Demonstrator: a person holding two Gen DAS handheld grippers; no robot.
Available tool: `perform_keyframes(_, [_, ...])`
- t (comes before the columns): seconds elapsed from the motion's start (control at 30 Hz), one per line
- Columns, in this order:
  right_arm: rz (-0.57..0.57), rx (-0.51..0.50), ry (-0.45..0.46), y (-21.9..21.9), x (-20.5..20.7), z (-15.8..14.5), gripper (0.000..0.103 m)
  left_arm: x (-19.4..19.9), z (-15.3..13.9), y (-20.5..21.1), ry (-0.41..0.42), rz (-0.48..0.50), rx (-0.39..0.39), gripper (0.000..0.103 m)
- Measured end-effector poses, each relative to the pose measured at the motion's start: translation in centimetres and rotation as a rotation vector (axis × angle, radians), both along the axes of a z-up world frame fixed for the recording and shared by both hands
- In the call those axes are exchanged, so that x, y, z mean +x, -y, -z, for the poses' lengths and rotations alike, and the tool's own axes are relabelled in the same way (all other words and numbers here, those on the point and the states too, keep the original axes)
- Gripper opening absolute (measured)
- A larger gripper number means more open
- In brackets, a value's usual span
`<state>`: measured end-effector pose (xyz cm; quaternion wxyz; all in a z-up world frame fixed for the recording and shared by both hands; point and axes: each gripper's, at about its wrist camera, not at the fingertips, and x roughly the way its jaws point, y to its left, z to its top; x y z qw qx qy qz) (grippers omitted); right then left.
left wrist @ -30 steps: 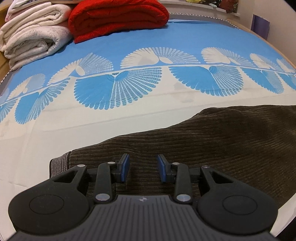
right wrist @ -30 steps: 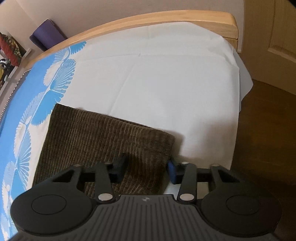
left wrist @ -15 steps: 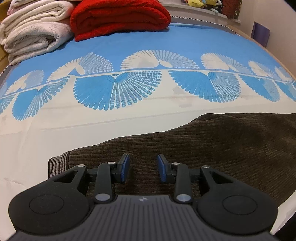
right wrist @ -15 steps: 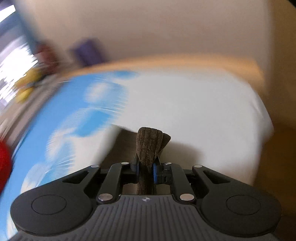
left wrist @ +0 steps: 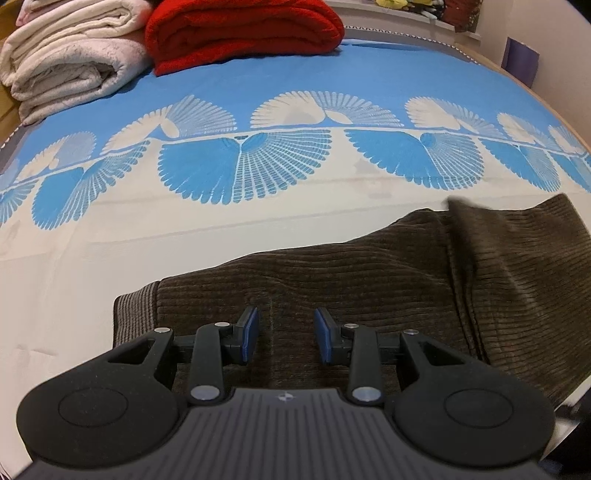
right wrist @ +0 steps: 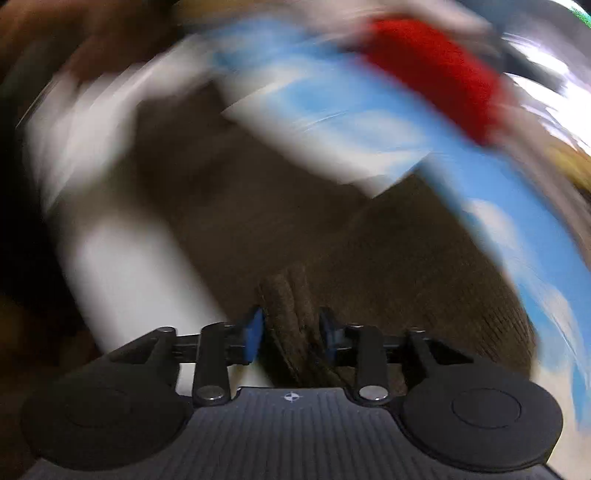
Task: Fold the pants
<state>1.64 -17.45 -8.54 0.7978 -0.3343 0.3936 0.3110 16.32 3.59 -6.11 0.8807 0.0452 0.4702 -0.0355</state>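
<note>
Brown corduroy pants (left wrist: 369, 280) lie on the bed, their ribbed waistband (left wrist: 135, 314) at the left. In the left wrist view their right end (left wrist: 517, 251) is lifted and folding over toward the left. My left gripper (left wrist: 286, 334) is open, just above the pants near the waistband. My right gripper (right wrist: 291, 334) is shut on a bunched edge of the pants (right wrist: 288, 295); the right wrist view is heavily blurred by motion, with the rest of the pants (right wrist: 295, 206) spread below.
The bed has a blue and cream fan-patterned cover (left wrist: 258, 155). A folded red blanket (left wrist: 240, 29) and folded white blankets (left wrist: 70, 55) are stacked at the far left. A purple item (left wrist: 522, 59) leans at the far right.
My right gripper shut on the pants' end, lifted it and swung it fast over toward the waistband. The pants' right end now rises and folds. My left gripper stayed open in place.
</note>
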Motion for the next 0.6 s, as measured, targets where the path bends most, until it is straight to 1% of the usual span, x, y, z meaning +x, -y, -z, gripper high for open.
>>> perform_keyframes(0.03, [-0.074,-0.045,0.011,-0.9,-1.3,0.9,0.044,0.0,-0.1,-0.2,0.002,-0.003,-0.004,0.037])
perform_keyframes(0.07, [-0.101,-0.061,0.030,-1.2,-2.0,1.2,0.048,-0.1,-0.2,-0.4,0.007,-0.004,-0.007,0.038])
perform_keyframes(0.13, [-0.078,-0.031,0.045,-1.0,-2.0,0.6,0.059,0.0,-0.4,-0.7,0.016,-0.009,-0.008,0.039])
perform_keyframes(0.23, [-0.005,0.012,0.102,-0.2,-0.9,-0.5,0.070,0.2,-0.5,-1.2,0.012,-0.028,-0.017,0.039])
perform_keyframes(0.27, [0.025,0.020,0.117,0.0,0.1,-0.8,0.071,0.3,-0.5,-1.3,0.010,-0.032,-0.020,0.039])
perform_keyframes(0.3, [0.045,0.029,0.113,0.4,0.4,-0.6,0.071,0.4,-0.5,-1.4,0.008,-0.034,-0.022,0.039])
perform_keyframes(0.37, [0.070,0.049,0.047,0.1,1.5,-0.2,0.072,0.3,-0.5,-1.2,0.007,-0.027,-0.018,0.039])
perform_keyframes(0.43, [0.067,0.054,-0.030,-0.1,2.0,0.5,0.073,0.3,-0.4,-1.1,0.005,-0.017,-0.006,0.039])
perform_keyframes(0.47, [0.057,0.042,-0.050,-0.1,2.5,1.2,0.073,0.3,-0.3,-1.0,0.006,-0.014,-0.001,0.039])
perform_keyframes(0.53, [0.025,-0.005,-0.034,-0.7,2.4,2.0,0.072,0.2,-0.3,-1.1,0.007,-0.014,0.001,0.039])
perform_keyframes(0.57, [0.016,-0.024,-0.034,-0.9,2.3,2.2,0.070,0.2,-0.3,-1.1,0.006,-0.015,-0.001,0.039])
perform_keyframes(0.6, [0.016,-0.027,-0.044,-1.0,2.4,2.2,0.058,0.2,-0.2,-1.2,0.006,-0.017,0.000,0.039])
